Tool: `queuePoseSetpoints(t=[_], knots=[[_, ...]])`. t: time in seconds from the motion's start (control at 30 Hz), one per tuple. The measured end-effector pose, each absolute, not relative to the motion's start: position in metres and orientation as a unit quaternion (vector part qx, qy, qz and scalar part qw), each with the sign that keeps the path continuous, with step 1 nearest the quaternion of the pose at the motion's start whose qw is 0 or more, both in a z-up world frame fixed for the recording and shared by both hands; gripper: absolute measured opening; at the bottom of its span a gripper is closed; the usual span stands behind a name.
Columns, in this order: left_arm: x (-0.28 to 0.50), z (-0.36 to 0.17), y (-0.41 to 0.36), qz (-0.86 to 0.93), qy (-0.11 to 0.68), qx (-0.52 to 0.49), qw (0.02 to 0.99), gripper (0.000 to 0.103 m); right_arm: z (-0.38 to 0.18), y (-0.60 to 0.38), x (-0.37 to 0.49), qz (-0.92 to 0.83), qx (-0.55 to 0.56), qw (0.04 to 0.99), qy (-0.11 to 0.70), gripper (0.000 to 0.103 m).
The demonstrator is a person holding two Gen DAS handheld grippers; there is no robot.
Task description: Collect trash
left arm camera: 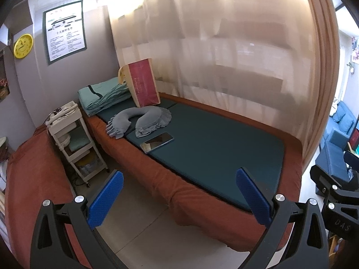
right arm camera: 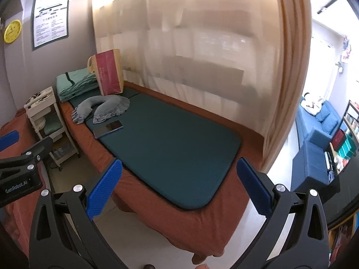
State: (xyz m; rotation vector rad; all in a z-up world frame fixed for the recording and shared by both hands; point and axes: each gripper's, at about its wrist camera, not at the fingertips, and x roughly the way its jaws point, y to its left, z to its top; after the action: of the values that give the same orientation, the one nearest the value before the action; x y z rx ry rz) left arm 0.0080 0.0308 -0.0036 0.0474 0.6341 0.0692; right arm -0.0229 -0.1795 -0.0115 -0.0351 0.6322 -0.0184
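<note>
Cart [left arm camera: 75, 139] stands in the gap beside the bed's left edge, likely for easy reach. Folded linens [left arm camera: 102, 95] and a paper bag [left arm camera: 144, 83] sit at the bed's far left corner, out of the way; neck pillow [left arm camera: 139, 121] and phone [left arm camera: 157, 142] lie near the left edge. No obvious trash visible; the bag may be it. Left gripper [left arm camera: 179, 192] and right gripper [right arm camera: 179, 186] are spread wide, holding nothing, off the bed's near edge.

Both wrist views face bed [left arm camera: 202, 139] from its foot, side by side.
</note>
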Motion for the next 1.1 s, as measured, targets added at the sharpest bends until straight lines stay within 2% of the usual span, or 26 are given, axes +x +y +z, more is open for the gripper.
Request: queuePoseSetpoints(t=[0.3,1.1], knots=[[0.024,-0.009,0.032,0.037,0.316,0.026,0.948,0.098,-0.012,-0.173,-0.001,-0.008,-0.021,0.949,0.316,0.1],[0.072,-0.008,-0.036,-0.057,0.312,0.054,0.947,0.098,-0.015,-0.236,0.007,-0.106,0.013,0.944,0.311,0.1]])
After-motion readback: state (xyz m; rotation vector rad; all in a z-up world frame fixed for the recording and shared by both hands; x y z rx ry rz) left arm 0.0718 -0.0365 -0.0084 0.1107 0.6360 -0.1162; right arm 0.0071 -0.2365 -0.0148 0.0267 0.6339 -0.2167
